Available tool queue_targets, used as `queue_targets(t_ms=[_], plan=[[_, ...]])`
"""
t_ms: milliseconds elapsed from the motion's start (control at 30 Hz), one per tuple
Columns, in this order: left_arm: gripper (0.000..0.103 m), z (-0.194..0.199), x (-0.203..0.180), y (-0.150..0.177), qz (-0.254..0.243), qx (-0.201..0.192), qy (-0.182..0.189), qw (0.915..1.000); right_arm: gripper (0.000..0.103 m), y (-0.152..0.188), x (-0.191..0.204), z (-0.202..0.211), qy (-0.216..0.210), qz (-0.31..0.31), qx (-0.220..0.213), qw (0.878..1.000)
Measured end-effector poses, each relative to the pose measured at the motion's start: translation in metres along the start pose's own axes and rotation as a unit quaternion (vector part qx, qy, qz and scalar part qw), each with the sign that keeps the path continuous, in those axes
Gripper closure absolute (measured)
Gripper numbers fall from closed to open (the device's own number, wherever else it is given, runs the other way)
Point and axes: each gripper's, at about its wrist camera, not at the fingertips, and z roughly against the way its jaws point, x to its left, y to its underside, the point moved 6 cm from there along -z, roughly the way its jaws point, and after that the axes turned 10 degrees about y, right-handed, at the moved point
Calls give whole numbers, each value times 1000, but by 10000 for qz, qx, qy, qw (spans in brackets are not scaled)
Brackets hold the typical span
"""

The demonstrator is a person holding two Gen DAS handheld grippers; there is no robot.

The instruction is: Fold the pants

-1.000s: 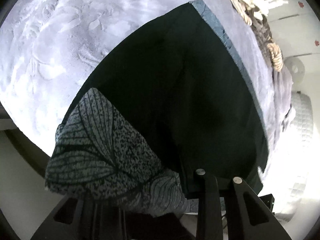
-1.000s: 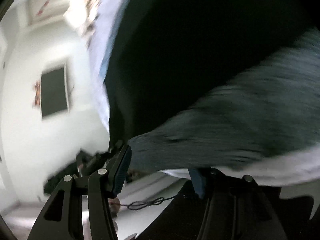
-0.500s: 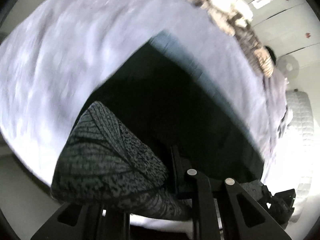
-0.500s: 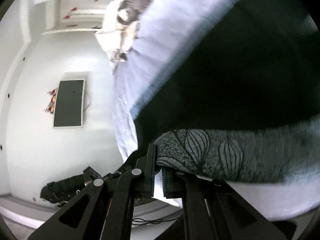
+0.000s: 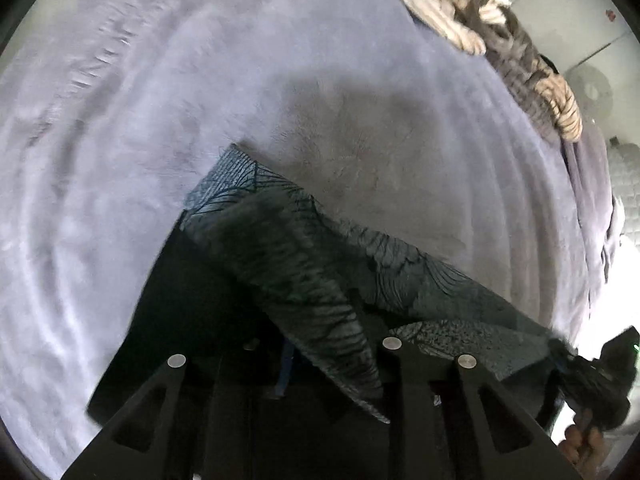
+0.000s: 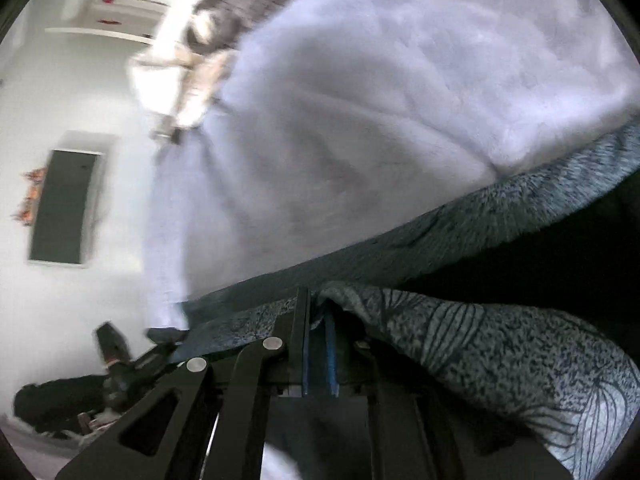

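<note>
The pants (image 5: 304, 264) are dark with a grey leaf print and lie on a lavender blanket (image 5: 160, 100). In the left wrist view my left gripper (image 5: 316, 360) is shut on a fold of the printed fabric, holding it over the dark inner side. In the right wrist view my right gripper (image 6: 320, 340) is shut on the pants (image 6: 480, 352) at their edge, blue pads pressed together on the cloth. The printed edge (image 6: 440, 224) stretches across the blanket (image 6: 380, 100).
A heap of beige and brown bedding (image 5: 500, 28) lies at the far edge of the bed; it also shows in the right wrist view (image 6: 192, 52). A dark wall screen (image 6: 64, 208) hangs on the white wall. The bed edge (image 6: 164, 240) drops off at left.
Both grippers have carried the held printed end forward over the dark pants. The dark area has shrunk and more blanket shows ahead.
</note>
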Motion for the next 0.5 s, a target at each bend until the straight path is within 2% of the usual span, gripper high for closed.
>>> queue_targets(t_ms=[67,133,167,200,267,300,367,433,500], plan=[[73,-2,-2,-2,-37,150,102,9998,92,-5,-8,-20,225,-76,86,9997],[69,13,-7,-3,-95,308,311,9990,89,-5,-9,-21,309,-140,10,9994],[69,20,-8,0,-137,343,396,9985,77,-4,-6,-16,323,-150,-29,9994],[69,31,-10,1,-172,365,497,9979,55,-2,0,-9,321,-97,-82,9994],[56,52,-9,4,-280,291,507,9979,41,1,12,6,287,55,-137,9995],[42,60,-6,5,-353,186,388,9984,41,8,18,13,204,143,-160,9996],[41,76,-5,5,-611,-120,131,9980,42,20,41,22,-146,408,-38,9991],[41,79,-1,6,-793,-185,-180,9965,45,34,64,19,-284,776,162,9964],[41,68,11,5,-807,-84,-368,9960,50,45,84,5,-236,1159,418,9921]])
